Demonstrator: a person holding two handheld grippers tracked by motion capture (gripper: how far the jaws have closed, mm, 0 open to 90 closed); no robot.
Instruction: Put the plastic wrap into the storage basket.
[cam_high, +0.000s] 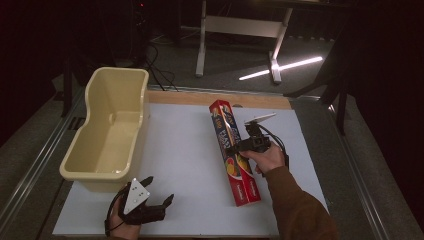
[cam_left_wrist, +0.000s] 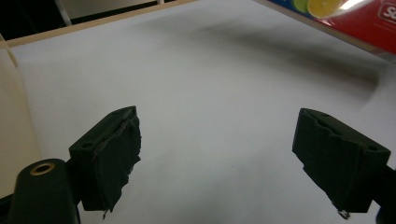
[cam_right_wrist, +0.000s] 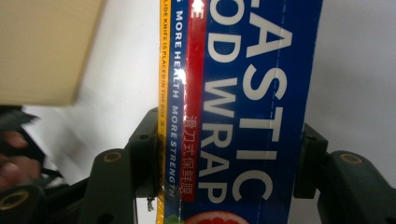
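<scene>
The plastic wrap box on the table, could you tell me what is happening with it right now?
A person's right gripper is clamped across the plastic wrap box, its jaws on the two long sides. The box sits over the white board, to the right of the open beige tub. The left gripper rests open near the board's front edge, holding nothing.

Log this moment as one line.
right gripper: shut on wrap box mid-length | left gripper: open, nothing between jaws, above white board | tub: empty, left of box
</scene>
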